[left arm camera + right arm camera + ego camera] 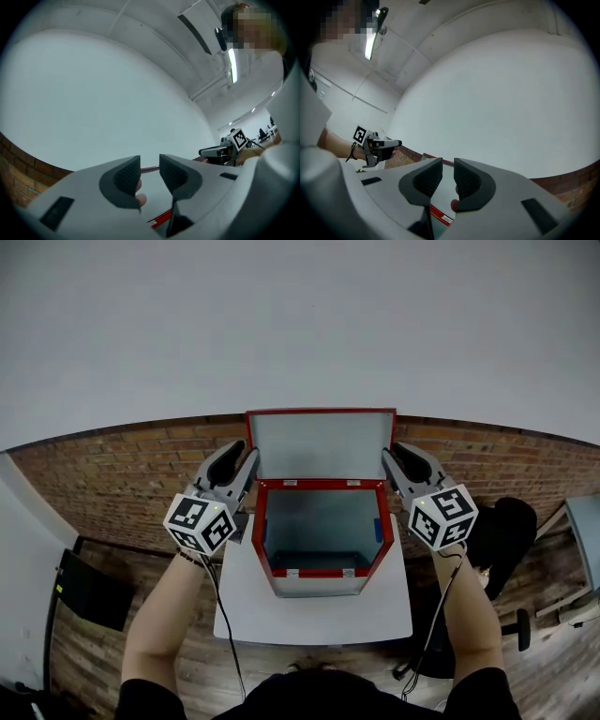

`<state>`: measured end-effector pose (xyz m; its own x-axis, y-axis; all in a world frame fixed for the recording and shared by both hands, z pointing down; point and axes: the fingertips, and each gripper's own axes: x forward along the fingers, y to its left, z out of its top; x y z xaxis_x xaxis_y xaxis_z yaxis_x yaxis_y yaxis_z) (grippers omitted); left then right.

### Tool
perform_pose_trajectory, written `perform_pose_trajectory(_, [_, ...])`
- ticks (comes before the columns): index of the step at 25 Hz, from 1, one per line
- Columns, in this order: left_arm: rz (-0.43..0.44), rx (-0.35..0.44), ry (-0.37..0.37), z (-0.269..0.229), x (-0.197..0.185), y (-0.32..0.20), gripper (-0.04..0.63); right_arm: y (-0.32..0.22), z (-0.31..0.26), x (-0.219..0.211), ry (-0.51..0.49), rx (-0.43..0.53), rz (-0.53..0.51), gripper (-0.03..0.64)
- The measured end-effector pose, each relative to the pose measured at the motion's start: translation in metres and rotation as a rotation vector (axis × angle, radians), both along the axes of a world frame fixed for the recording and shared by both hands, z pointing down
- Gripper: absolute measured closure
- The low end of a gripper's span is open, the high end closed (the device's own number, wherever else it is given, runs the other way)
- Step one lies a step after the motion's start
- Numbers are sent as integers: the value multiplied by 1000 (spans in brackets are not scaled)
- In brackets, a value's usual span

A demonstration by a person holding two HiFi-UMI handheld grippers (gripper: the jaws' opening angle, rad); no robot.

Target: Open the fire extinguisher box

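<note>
The red fire extinguisher box (323, 486) stands on a white table (314, 610), and its lid (321, 443) is raised upright against the wall. The grey inside shows no extinguisher. My left gripper (246, 454) is level with the lid's left edge and my right gripper (391, 457) is level with its right edge. In the left gripper view the jaws (150, 168) stand partly apart, with only the lid's red top edge (149, 168) visible beyond the gap. The right gripper view shows its jaws (448, 173) narrowly apart, nothing pressed between the pads.
A white wall with a brick band (122, 474) at its foot rises directly behind the table. A black chair (511, 521) stands to the right, and a dark object (89, 592) lies on the wood floor to the left. Cables hang from both grippers.
</note>
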<state>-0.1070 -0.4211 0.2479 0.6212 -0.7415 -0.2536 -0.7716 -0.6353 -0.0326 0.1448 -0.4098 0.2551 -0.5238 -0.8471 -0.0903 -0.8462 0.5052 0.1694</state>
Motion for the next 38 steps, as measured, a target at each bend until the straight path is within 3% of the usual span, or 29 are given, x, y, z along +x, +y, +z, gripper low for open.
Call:
perform_pose_trajectory(6, [30,52,-21,6,14,63,530,64,-6,-31,-24,35,-74,573])
perform_pose_trajectory(11, [57,62,-43,23,28,109,546,103,7,-51,-28,18,-133,592])
perform_pose_trajectory(18, [89,-35,-13,67,34,151,546,138,48,-54,-41,-40,-128,597])
perform_pose_trajectory(28, [133,-211,-2,155,47,192,546,168,157,-55,-87,-251,-89,597])
perform_pose_trajectory(33, [139,-249,-43,190,49,216,547,189,188,-73,-47,-242,-96,597])
perform_pose_trajectory(38, [140,-258,-72,211,46,232,546,204,210,-83,-66,-304,-82,597])
